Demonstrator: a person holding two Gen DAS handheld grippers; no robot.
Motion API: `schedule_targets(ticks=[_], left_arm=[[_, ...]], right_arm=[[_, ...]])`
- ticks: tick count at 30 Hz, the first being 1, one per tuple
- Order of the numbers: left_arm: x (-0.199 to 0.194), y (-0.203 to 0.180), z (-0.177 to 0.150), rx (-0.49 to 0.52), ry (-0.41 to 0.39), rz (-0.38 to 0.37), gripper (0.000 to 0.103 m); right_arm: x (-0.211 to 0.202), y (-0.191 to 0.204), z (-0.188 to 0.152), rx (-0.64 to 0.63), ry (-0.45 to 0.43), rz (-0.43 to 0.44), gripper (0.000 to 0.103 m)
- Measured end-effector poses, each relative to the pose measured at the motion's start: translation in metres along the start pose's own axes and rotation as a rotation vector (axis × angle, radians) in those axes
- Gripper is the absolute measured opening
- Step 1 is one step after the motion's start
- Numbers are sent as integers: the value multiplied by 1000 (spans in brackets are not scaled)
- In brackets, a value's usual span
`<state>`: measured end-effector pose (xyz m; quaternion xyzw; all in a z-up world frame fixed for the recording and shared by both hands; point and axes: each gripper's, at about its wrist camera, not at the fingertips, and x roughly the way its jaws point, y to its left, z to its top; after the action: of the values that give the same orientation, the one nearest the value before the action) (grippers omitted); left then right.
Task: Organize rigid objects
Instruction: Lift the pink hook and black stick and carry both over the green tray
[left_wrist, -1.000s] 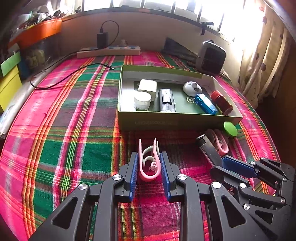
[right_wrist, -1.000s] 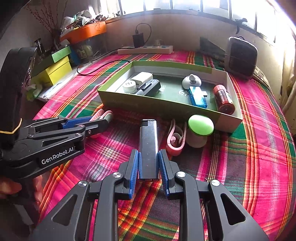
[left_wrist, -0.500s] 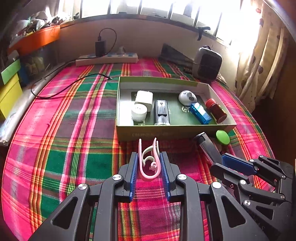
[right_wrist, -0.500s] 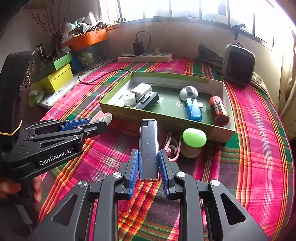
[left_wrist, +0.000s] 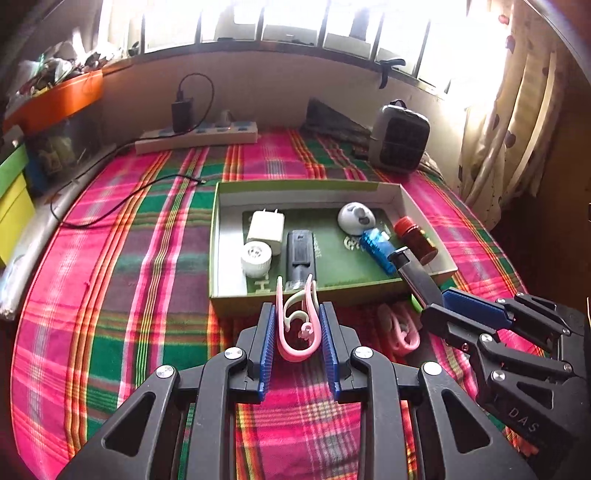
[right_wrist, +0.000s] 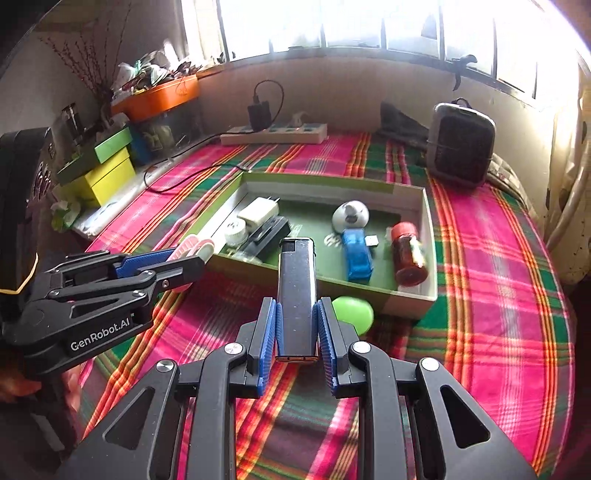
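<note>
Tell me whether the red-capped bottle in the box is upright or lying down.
Lying down: the red-capped bottle rests on its side on the box floor.

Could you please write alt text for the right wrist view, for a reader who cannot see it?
The right gripper is shut on a dark rectangular lighter, above a plaid cloth, near an open green box of small items. Left of it, the left gripper clamps a pink clip.

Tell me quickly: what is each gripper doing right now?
Left gripper: closed on the pink clip.
Right gripper: closed on the black lighter.
</note>
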<state>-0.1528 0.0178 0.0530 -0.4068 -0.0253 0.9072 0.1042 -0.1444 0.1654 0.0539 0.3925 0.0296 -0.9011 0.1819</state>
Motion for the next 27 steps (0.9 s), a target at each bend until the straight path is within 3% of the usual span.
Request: schedule_targets(ticks=[27], left_arm=[[44, -30, 38, 42, 27, -47, 23]], right_arm=[[47, -60, 50, 86, 42, -59, 24]])
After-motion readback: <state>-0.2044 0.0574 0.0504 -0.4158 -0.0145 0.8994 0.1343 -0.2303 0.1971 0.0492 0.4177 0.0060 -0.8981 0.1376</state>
